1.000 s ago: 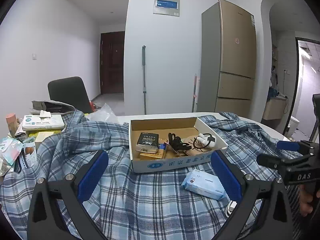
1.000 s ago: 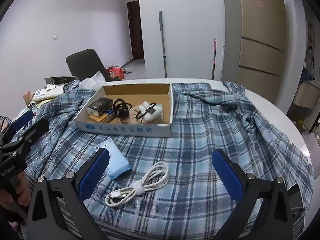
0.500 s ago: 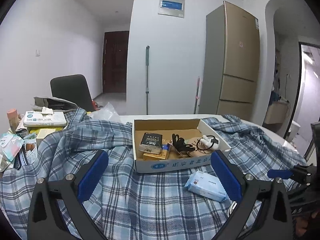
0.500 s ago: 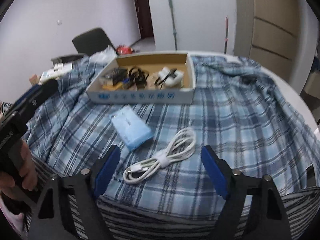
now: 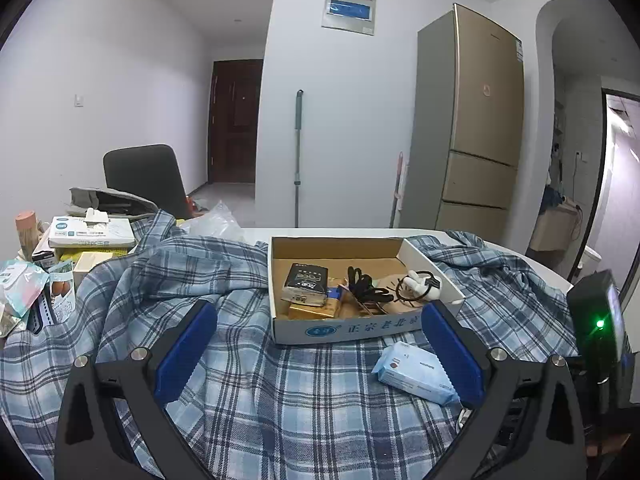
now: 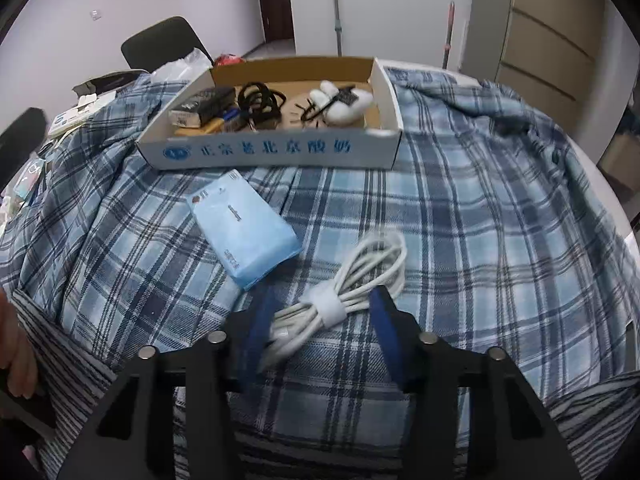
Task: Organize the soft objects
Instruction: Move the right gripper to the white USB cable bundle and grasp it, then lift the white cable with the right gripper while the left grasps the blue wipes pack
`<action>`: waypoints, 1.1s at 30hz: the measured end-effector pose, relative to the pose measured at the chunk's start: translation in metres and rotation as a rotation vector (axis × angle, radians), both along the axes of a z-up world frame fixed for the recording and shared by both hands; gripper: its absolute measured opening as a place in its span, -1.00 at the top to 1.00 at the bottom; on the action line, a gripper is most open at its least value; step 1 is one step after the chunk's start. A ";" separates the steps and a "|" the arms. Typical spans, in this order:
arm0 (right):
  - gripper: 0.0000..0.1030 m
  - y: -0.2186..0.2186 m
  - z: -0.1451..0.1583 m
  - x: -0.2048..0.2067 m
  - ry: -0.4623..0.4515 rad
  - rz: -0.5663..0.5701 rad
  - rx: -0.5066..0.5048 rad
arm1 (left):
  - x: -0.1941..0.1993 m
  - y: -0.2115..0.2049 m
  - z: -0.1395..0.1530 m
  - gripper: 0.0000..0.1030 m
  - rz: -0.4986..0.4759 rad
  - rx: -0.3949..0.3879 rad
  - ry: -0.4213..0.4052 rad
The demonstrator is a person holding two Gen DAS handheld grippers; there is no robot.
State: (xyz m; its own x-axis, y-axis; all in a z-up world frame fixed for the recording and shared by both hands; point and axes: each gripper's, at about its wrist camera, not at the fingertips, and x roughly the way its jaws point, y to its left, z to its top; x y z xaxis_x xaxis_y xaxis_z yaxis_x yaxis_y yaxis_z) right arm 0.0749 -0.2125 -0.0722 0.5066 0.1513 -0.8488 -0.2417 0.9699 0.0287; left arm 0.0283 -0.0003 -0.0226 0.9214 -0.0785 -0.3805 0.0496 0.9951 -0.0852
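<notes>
The right gripper (image 6: 320,316) jaws are closing around the white cable (image 6: 352,280), pads not yet pressing (tissue pack (image 6: 244,228) at ten o'clock). The left gripper (image 5: 320,352) is held released before the cardboard box (image 5: 360,328); open plaid cloth (image 6: 500,220) lies toward the bench edge at three o'clock.

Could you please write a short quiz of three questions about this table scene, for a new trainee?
1. True or false: the white cable lies inside the cardboard box.
2. Which thing lies between the fingers of the closing right gripper? A) the blue tissue pack B) the white cable C) the black hair ties
3. Fill in: the left gripper is ____ and holds nothing.

Key
1. False: it lies on the plaid cloth, in front of the box.
2. B.
3. Open.
</notes>
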 end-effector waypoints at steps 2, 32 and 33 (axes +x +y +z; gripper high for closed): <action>0.19 -0.001 0.000 0.000 -0.007 -0.006 -0.002 | 0.000 0.000 0.000 -1.00 -0.005 0.003 0.000; -0.26 -0.040 0.012 0.020 0.065 -0.011 0.063 | 0.003 -0.018 -0.006 -1.00 -0.027 0.041 0.004; -0.22 -0.037 0.009 0.023 0.075 -0.011 0.054 | 0.004 -0.018 -0.006 -1.00 -0.026 0.042 0.006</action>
